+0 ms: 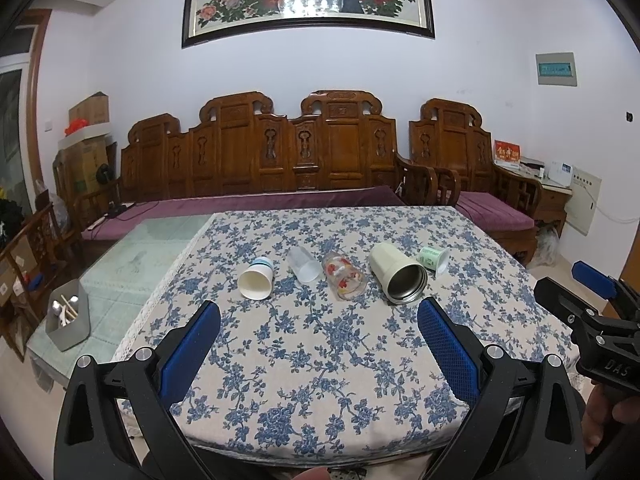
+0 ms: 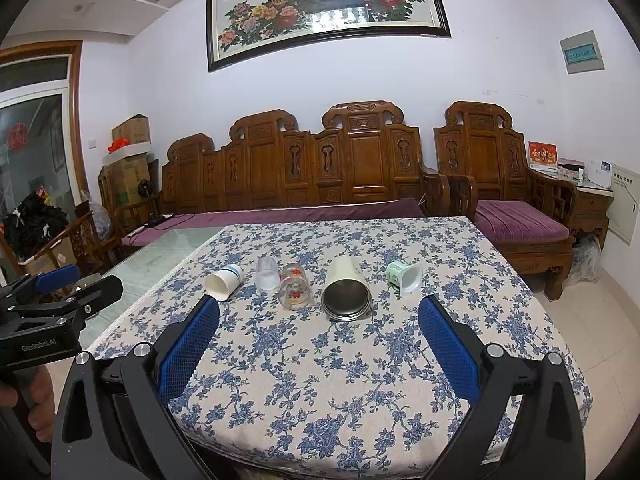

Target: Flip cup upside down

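Note:
Several cups lie on their sides in a row on the floral tablecloth (image 1: 320,360), mouths toward me. From left: a white paper cup (image 1: 257,278) (image 2: 223,282), a clear plastic cup (image 1: 304,265) (image 2: 267,275), a glass with red flowers (image 1: 343,281) (image 2: 295,287), a cream steel-lined tumbler (image 1: 396,278) (image 2: 345,290), a small green yogurt cup (image 1: 434,261) (image 2: 405,276). My left gripper (image 1: 320,344) is open and empty, short of the row. My right gripper (image 2: 320,344) is open and empty, short of the tumbler, and shows at the right edge of the left wrist view (image 1: 592,320).
A grey holder with utensils (image 1: 68,320) stands on the bare glass table top (image 1: 152,248) to the left. A carved wooden sofa (image 1: 260,160) with purple cushions stands behind the table. Cardboard boxes (image 1: 86,148) are stacked at the far left.

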